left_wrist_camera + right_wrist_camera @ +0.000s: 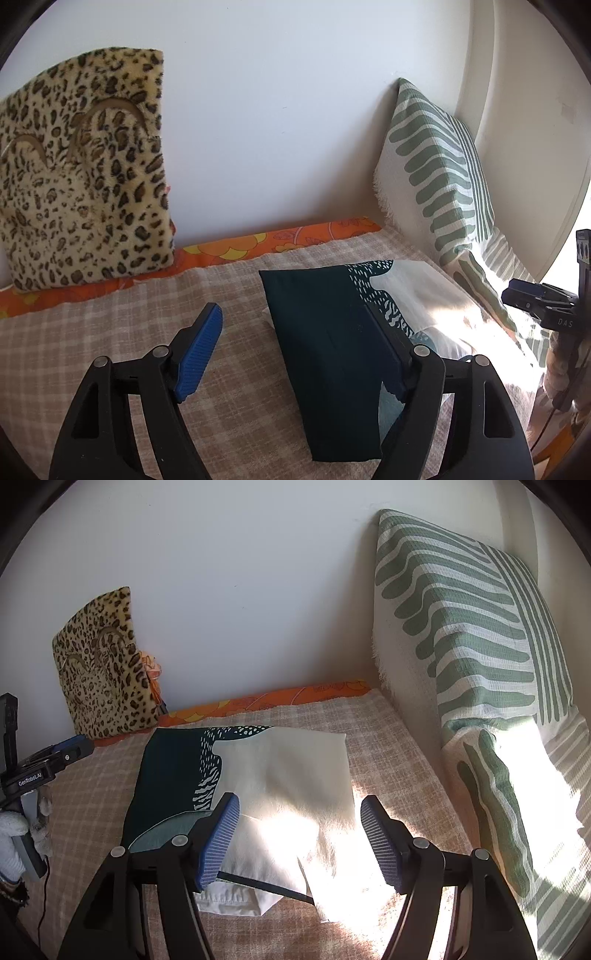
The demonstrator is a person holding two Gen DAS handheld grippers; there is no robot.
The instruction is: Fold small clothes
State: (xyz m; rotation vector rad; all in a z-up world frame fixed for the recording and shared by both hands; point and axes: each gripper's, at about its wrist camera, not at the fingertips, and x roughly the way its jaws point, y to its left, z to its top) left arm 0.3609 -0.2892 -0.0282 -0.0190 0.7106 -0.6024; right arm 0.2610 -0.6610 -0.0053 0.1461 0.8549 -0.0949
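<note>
A folded garment (236,775), dark teal on its left half and cream on its right, lies flat on the checked bed cover (391,746). Sun glare washes out its near edge, perhaps a hem. Left gripper (295,354) and right gripper (299,834) hover above, jaws apart, empty.

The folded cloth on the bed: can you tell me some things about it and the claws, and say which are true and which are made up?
1. The folded cloth is part dark, part cream. True.
2. The right claw is squeezing the cloth. False: its jaws stand open above it, pressing nothing.
3. A leopard-print cushion leans against the wall. True.
4. The striped pillow is red. False: it is green and white.
5. The left claw is shut. False: its jaws are wide apart.
6. The cloth lies on a checked blanket. True.
</note>
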